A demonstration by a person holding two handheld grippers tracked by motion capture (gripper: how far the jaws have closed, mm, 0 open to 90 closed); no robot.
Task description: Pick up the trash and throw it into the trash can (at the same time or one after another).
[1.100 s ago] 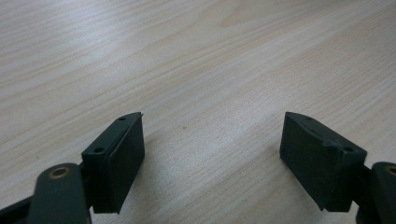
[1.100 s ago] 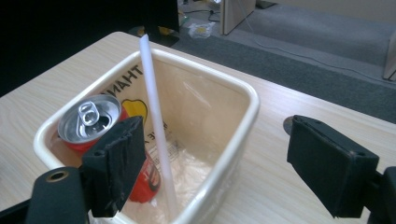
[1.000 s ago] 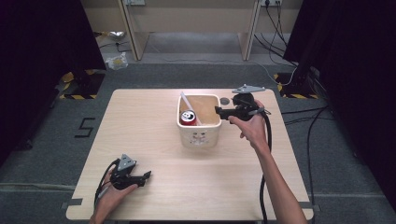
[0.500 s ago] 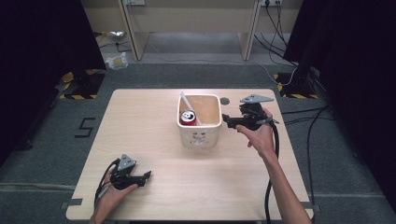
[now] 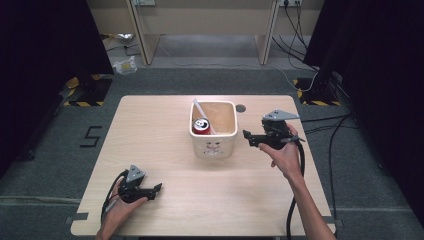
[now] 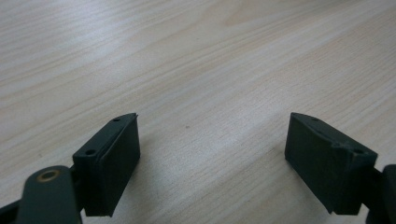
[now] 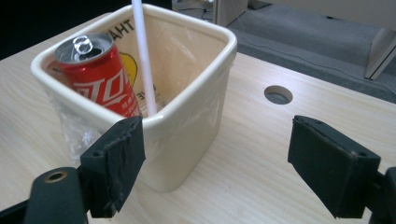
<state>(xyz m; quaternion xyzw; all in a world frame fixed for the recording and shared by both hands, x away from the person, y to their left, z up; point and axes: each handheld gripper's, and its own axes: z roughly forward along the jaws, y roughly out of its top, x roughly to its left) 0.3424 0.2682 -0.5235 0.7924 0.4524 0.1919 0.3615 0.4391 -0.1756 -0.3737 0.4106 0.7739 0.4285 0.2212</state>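
Note:
A cream square bin stands mid-table, lined with clear plastic. Inside it a red soda can leans in the left corner, and a white straw stands beside it. My right gripper hovers just right of the bin, open and empty, jaws pointing at it. In the right gripper view the bin, the can and the straw sit close ahead of the open gripper. My left gripper rests open near the front left of the table, with bare wood between its jaws.
A round cable hole lies in the wooden table behind the bin's right corner. Cables trail from both grippers over the table's front and right edges. Grey carpet, desk legs and dark curtains surround the table.
My right gripper has drawn back from the bin's right rim, moving right and toward the near side. The left gripper has stayed put.

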